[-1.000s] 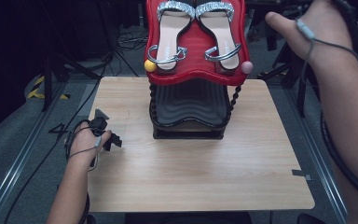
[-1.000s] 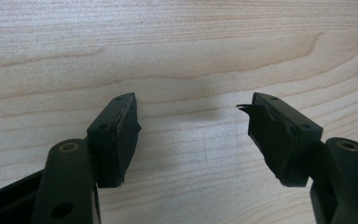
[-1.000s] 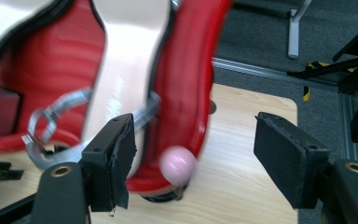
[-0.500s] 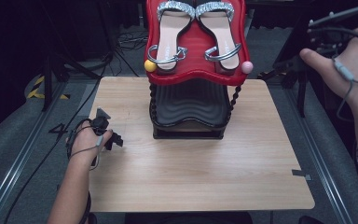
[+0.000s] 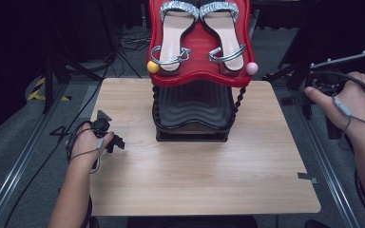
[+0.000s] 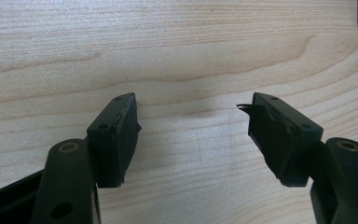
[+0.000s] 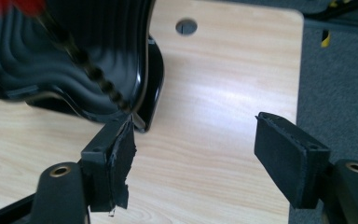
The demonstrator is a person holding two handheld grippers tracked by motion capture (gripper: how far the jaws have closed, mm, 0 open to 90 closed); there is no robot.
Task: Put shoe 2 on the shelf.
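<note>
black hand-held gripper [image 6: 193, 135], brass rivets, frayed pads [image 6: 126, 135], trailing cable

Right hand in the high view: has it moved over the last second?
Yes. The right hand has dropped down and outward, from level with the red shoe rack top to beside the table edge.

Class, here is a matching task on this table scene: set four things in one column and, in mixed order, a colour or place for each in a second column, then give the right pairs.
Things:
1. top shelf of the rack
2. ball at its front left corner
3. ball at its front right corner
4. left gripper

Colours and places:
A. pink
B. low over the bare wooden table, left of the rack
C. red, carrying a pair of sandals
D. yellow

Pairs: 1-C, 2-D, 3-A, 4-B
</note>
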